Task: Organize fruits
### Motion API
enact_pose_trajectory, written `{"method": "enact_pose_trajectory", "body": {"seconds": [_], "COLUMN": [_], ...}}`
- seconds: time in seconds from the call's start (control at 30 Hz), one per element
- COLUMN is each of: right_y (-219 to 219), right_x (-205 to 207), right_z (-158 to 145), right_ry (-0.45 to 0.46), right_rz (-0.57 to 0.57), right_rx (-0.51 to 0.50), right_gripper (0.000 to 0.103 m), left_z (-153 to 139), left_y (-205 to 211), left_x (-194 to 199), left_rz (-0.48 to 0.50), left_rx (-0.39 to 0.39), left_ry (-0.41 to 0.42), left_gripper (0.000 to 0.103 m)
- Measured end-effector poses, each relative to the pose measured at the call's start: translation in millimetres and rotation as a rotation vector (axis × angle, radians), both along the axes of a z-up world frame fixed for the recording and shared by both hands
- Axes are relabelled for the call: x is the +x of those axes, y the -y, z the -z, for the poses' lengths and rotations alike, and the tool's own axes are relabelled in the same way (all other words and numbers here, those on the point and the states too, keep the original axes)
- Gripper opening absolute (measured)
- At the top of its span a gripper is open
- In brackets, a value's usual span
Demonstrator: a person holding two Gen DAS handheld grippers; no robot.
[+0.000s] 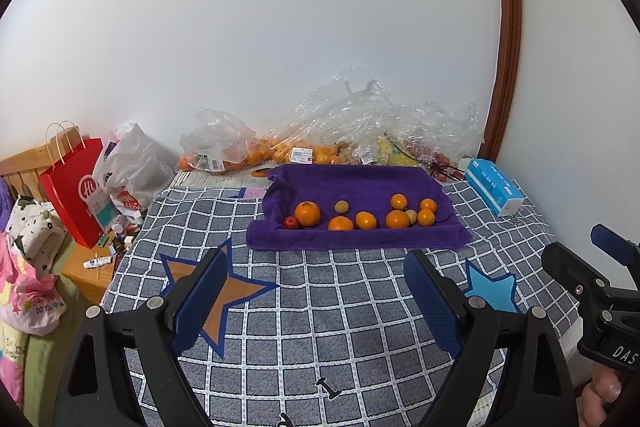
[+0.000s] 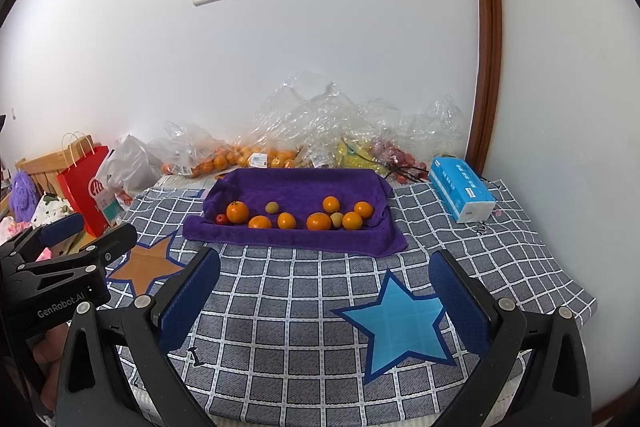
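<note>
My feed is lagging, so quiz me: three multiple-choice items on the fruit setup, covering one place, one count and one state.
1. Where does the small red fruit lie on the purple towel?
A. at its left end, beside a large orange
B. at its right end
C. off the towel, on the checked cloth

2. How many pale yellow-green fruits lie on the towel?
A. none
B. two
C. five

3. How are the two tools?
A. both open, holding nothing
B. left shut on an orange
C. right shut on the tissue pack

Key: 1 A, it sits against the large orange at the left end. 2 B, one left of centre, one among the right-hand oranges. 3 A, the left tool and right tool show spread fingers over bare checked cloth.
</note>
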State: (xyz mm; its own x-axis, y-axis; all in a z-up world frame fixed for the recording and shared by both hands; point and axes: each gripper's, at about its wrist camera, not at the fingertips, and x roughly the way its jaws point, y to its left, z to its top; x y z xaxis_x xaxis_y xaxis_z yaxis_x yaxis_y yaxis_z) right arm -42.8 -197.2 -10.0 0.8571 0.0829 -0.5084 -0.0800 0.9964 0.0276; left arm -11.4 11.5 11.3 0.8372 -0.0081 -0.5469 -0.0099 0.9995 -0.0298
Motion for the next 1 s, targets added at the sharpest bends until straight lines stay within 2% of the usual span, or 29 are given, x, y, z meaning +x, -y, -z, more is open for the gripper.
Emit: {"method": "enact_pose_trajectory", "body": {"seconds": [1.0], "right_y": [-2.2], "right_x": [-3.8], "right_z": [-5.5], "right_ry": [0.007], "right_rz": [-0.001], "right_rx": [-0.004], "right_gripper": [0.102], "left_z": [-3.5], "left_y": [0.4], "left_x": [-1.5], "left_rz": [0.006], "left_rx": [0.002], "left_ry": [0.008], "left_gripper": [0.089]}}
